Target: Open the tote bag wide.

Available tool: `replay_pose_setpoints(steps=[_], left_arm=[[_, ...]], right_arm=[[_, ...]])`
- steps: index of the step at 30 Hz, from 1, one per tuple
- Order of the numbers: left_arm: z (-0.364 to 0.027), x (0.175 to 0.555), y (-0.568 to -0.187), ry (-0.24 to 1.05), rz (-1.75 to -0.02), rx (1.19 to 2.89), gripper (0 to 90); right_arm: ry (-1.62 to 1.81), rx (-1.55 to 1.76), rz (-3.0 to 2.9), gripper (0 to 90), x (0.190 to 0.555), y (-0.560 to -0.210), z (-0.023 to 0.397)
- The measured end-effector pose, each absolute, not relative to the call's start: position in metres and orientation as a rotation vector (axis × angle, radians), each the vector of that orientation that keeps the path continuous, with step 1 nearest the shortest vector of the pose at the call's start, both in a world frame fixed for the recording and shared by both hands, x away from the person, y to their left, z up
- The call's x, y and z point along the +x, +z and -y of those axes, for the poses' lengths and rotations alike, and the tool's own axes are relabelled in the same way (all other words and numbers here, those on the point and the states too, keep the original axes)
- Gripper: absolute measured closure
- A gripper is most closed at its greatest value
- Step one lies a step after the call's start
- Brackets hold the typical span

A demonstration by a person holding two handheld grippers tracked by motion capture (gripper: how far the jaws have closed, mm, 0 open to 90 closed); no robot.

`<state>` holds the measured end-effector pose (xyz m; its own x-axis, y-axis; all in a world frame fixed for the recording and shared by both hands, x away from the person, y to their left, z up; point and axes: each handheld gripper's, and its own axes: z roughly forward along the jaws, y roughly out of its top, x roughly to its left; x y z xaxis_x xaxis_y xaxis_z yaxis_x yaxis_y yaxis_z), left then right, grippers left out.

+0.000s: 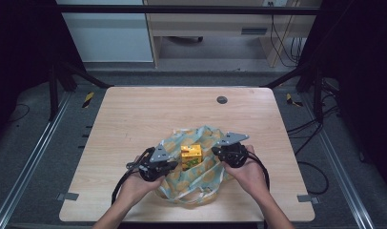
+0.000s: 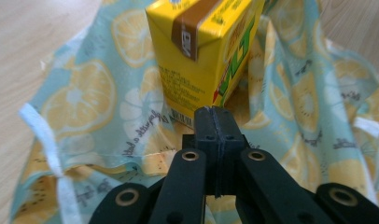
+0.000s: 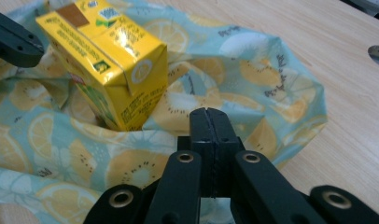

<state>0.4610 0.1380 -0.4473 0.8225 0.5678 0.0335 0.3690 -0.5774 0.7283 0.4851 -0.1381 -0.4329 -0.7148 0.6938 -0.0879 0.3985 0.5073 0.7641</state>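
floor (image 1: 34, 157): grey | desk (image 1: 215, 28): pale wood, behind | sides: dark, possibly curtains

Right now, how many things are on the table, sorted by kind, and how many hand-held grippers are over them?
Yellow drink cartons: 1
Lemon-print cloth bags: 1
Hand-held grippers, left and right, both shut: 2
Total: 4

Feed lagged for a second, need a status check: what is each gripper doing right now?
Left gripper: closed, nothing visible between its jaws, tips at the lemon-print bag beside the yellow carton.
Right gripper: closed, nothing visible between its jaws, over the bag's edge.
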Motion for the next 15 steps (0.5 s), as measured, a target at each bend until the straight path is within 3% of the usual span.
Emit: replay_pose_setpoints(steps=[15], left_arm=[[-0.148,0.491,-0.47,0.472,-0.811,2.302,90.0]], right_arm=[[0.939,0.965,-2.383,90.0,0.485,-0.463,0.155]])
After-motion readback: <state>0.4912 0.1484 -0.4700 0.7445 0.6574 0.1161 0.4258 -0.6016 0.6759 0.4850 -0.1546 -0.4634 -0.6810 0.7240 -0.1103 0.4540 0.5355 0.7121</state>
